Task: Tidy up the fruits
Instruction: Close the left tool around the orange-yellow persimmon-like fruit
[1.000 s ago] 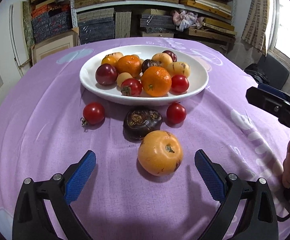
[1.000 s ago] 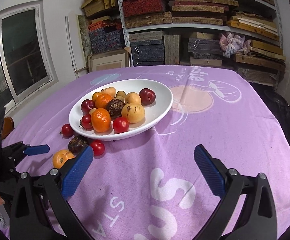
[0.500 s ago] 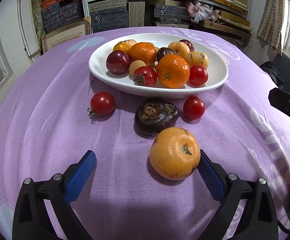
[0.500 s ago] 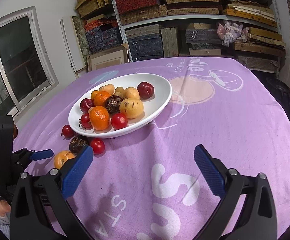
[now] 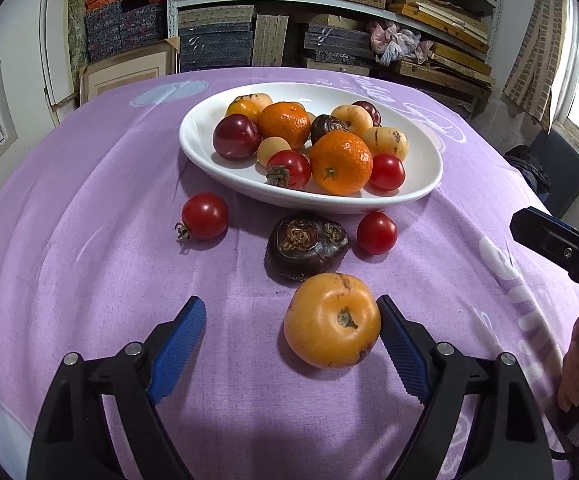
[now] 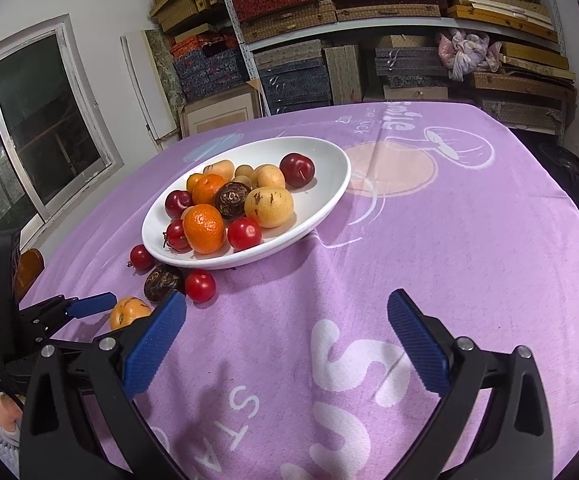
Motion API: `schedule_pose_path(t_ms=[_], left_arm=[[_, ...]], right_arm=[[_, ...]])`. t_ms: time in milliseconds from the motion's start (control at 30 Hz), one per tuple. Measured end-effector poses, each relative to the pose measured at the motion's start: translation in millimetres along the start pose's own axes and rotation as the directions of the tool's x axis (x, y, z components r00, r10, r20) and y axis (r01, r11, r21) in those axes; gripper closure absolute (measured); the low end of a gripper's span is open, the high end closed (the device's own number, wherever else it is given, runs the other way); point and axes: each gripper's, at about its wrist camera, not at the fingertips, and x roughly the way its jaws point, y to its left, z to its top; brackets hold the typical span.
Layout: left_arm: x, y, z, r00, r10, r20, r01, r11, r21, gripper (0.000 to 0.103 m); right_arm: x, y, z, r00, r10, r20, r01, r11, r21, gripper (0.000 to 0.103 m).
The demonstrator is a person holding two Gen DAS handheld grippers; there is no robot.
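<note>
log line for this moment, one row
left gripper: closing around yellow-orange fruit, right pad touching | right gripper: open, empty | white dish: holds fruit | loose on cloth: three others

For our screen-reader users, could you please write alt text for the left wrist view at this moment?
The left gripper is closing its blue-padded jaws around a yellow-orange fruit on a purple tablecloth; one pad touches it, the other is clear. Beyond lie a dark brown fruit, two red tomatoes and a white bowl of mixed fruit. The right gripper shows at the right edge.
</note>
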Motion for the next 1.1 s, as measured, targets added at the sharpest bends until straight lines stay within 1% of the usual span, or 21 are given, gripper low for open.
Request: schedule_pose_path(t_ms=[100, 167, 267, 333, 400, 500, 567, 633, 700, 767, 800, 867, 1000, 1067, 1100], left_arm=[[-2.0, 0.1, -1.0, 1.0, 0.0, 0.005, 0.0, 1.0, 0.008, 0.016], [-4.8, 3.7, -2.3, 1.0, 0.026, 0.015, -0.027, 0.999, 0.029, 0.015], [-8.2, 25.6, -0.7, 0.996, 0.09, 0.024, -0.09, 0.996, -0.009, 0.015], [-7.9, 38.3, -0.9, 0.995, 0.1, 0.011, -0.1, 0.994, -0.038, 0.016], [-9.3, 39.4, -1.3, 0.997, 0.082, 0.012, -0.081, 0.996, -0.043, 0.016], [-13.0, 22.5, -2.6, 0.997, 0.069, 0.032, -0.07, 0.997, 0.026, 0.016], [-13.2, 22.0, -3.0, 0.998, 0.051, 0.035, -0.052, 0.998, 0.03, 0.016], [-11.1, 32.9, -1.6, 1.0, 0.014, 0.025, -0.013, 1.0, -0.02, 0.016], [-9.0, 47.7, 2.7, 0.999, -0.031, 0.038, 0.034, 0.996, -0.085, 0.016], [-7.0, 57.3, 7.4, 0.998, -0.035, 0.047, 0.041, 0.992, -0.118, 0.016], [-5.3, 58.8, 8.3, 0.998, -0.051, 0.041, 0.056, 0.991, -0.125, 0.017], [-5.1, 55.6, 7.6, 0.998, -0.051, 0.03, 0.054, 0.992, -0.113, 0.019], [-3.5, 41.3, 6.6, 0.999, -0.036, 0.008, 0.036, 0.998, -0.049, 0.02], [-1.5, 42.3, 6.6, 0.999, -0.032, 0.002, 0.032, 0.998, -0.053, 0.023], [-0.5, 44.3, 7.1, 0.999, -0.043, -0.001, 0.043, 0.997, -0.065, 0.024]], right_arm=[[0.2, -0.1, -0.5, 1.0, 0.002, -0.002, -0.002, 1.0, 0.0, 0.004], [0.4, 0.0, -0.5, 1.0, 0.004, -0.002, -0.004, 1.0, 0.0, 0.004], [1.5, 0.3, -0.6, 1.0, 0.009, -0.009, -0.009, 1.0, 0.001, 0.004], [2.3, 1.3, -0.7, 1.0, 0.013, -0.014, -0.013, 1.0, -0.003, 0.004], [2.3, 2.7, -1.4, 1.0, 0.015, -0.015, -0.015, 1.0, -0.01, 0.004], [2.2, 4.9, -2.0, 1.0, 0.013, -0.014, -0.014, 1.0, -0.021, 0.004], [2.2, 4.9, -2.1, 1.0, 0.015, -0.014, -0.016, 1.0, -0.023, 0.004], [2.4, 5.2, -2.0, 1.0, 0.019, -0.015, -0.019, 1.0, -0.022, 0.004], [2.8, 5.6, -2.1, 1.0, 0.021, -0.016, -0.022, 1.0, -0.022, 0.004], [2.9, 6.5, -2.2, 1.0, 0.023, -0.018, -0.024, 0.999, -0.026, 0.004], [2.9, 7.1, -2.4, 1.0, 0.024, -0.018, -0.024, 0.999, -0.029, 0.004], [2.3, 7.6, -2.2, 1.0, 0.027, -0.015, -0.028, 0.999, -0.033, 0.004], [3.0, 7.9, -2.6, 0.999, 0.039, -0.016, -0.039, 0.999, -0.031, 0.004], [3.5, 8.1, -2.5, 0.999, 0.041, -0.016, -0.042, 0.999, -0.03, 0.004], [3.6, 8.1, -2.5, 0.999, 0.044, -0.016, -0.045, 0.999, -0.03, 0.004]])
